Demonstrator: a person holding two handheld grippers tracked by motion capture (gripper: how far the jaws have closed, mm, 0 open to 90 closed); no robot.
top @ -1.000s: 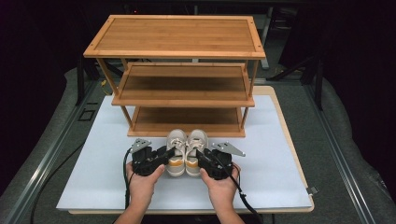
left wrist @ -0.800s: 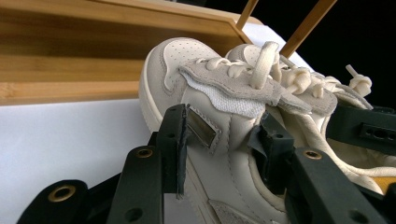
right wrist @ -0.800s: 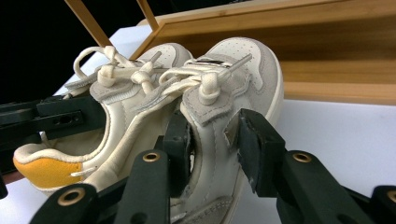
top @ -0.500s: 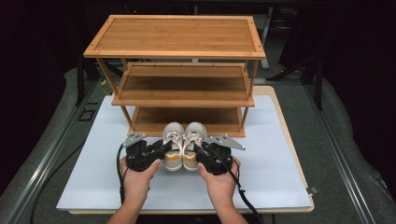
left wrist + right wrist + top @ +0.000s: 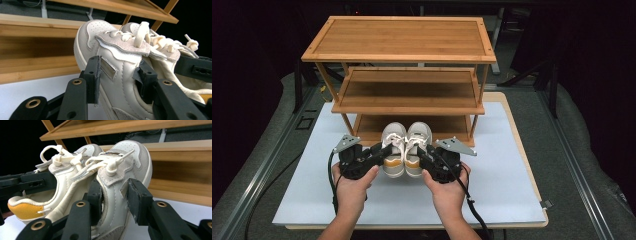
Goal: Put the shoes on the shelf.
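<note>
Two cream sneakers with orange heel patches hang side by side above the white mat, toes toward the wooden rack. My left gripper (image 5: 379, 152) is shut on the outer side wall of the left sneaker (image 5: 393, 145), one jaw outside and one inside the shoe. My right gripper (image 5: 424, 155) is shut the same way on the right sneaker (image 5: 418, 142). In the left gripper view the black jaws of the left gripper (image 5: 120, 80) pinch the left sneaker (image 5: 100, 35). In the right gripper view the right gripper (image 5: 116, 197) clamps the right sneaker (image 5: 132, 152), beside the left sneaker (image 5: 62, 177).
A three-tier bamboo shoe rack (image 5: 399, 40) stands just beyond the shoes, with its middle shelf (image 5: 409, 90) and bottom shelf (image 5: 412, 122) bare. The white mat (image 5: 512, 165) lies on a wooden table. Dark floor and metal rails run along both sides.
Both hands have risen with the sneakers and carried them a little nearer the rack. The grips look unchanged.
</note>
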